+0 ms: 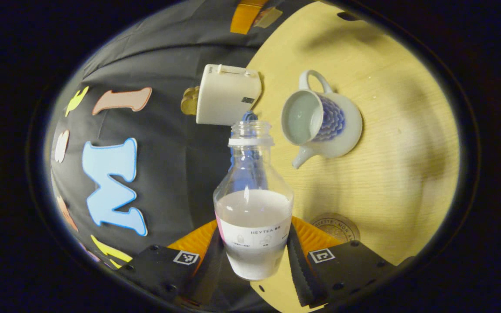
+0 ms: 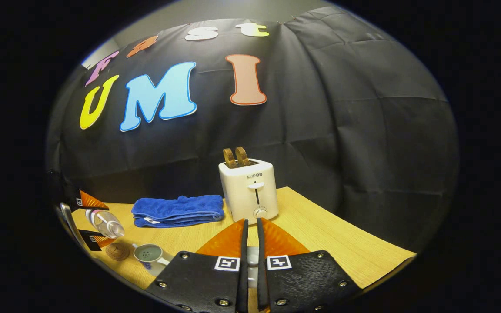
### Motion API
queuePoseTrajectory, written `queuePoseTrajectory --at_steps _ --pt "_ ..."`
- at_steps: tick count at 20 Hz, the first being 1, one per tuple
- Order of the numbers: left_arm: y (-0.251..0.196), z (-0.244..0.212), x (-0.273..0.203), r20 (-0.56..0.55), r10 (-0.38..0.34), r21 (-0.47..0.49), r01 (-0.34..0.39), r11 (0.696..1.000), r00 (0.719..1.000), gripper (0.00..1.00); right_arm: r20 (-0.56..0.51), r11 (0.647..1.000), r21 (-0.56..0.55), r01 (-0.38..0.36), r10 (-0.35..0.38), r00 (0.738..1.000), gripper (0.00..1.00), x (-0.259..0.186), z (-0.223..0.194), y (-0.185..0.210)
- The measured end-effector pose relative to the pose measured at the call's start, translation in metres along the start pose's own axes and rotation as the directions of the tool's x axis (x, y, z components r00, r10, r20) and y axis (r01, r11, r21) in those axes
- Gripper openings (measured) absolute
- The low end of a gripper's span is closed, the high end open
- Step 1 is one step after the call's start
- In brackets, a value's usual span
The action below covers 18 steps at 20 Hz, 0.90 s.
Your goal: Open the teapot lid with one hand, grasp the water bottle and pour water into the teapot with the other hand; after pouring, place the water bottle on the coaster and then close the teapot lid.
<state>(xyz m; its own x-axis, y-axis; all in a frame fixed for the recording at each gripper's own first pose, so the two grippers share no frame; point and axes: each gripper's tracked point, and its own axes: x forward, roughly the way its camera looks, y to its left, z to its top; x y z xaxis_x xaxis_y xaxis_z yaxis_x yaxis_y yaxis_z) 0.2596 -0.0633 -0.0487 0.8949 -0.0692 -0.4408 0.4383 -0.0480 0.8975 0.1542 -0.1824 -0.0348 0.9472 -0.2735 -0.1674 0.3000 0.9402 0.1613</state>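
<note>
Bottle grip: the left gripper pinches the water bottle across its lower body, one finger pressed on each side at the label band. Bottle is uncapped, roughly half full of a cloudy white liquid, and seen from the right gripper view it tilts with its neck toward the teapot, held above the table. Holding low on the body probably keeps the neck free to swing over the opening.

Teapot: white with a blue scale pattern, sits on the wooden table with its lid off; the mouth is open and the inside looks pale, water level not readable. Spout points toward the bottle side, handle away. Bottle mouth is near the pot but not over the opening in the left gripper view, so I judge pouring either about to start or just over; cannot tell which.

Coaster: round, brown, embossed, lies on the table just beside the left gripper's fingers, bare, so the bottle is not yet set down.

Right gripper: fingers drawn nearly together, with a small pale object caught in the narrow gap, likely the teapot lid kept clear of the pour; too hidden to confirm.

Bystanders: white toaster with two slices up, folded blue towel.
</note>
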Motion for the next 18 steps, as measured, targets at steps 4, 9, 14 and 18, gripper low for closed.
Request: queuePoseTrajectory --at_steps 4,9,14,18 --pt "-0.004 0.000 0.005 -0.052 -0.046 0.160 0.053 0.986 0.998 0.83 0.001 1.000 0.008 -0.018 0.018 1.000 0.08 -0.002 0.001 0.006" --pt "0.005 0.011 -0.006 -0.076 -0.036 0.309 0.058 0.949 0.996 0.83 0.009 1.000 0.011 -0.027 0.027 1.000 0.08 -0.005 0.004 0.006" --pt "0.015 0.014 -0.010 -0.125 -0.020 0.445 0.074 0.893 0.992 0.83 0.018 0.999 0.024 -0.039 0.039 0.999 0.08 -0.005 0.008 0.007" --pt "0.017 0.015 -0.012 -0.160 -0.009 0.505 0.090 0.859 0.987 0.83 0.023 0.998 0.041 -0.050 0.049 0.999 0.08 -0.006 0.010 0.007"
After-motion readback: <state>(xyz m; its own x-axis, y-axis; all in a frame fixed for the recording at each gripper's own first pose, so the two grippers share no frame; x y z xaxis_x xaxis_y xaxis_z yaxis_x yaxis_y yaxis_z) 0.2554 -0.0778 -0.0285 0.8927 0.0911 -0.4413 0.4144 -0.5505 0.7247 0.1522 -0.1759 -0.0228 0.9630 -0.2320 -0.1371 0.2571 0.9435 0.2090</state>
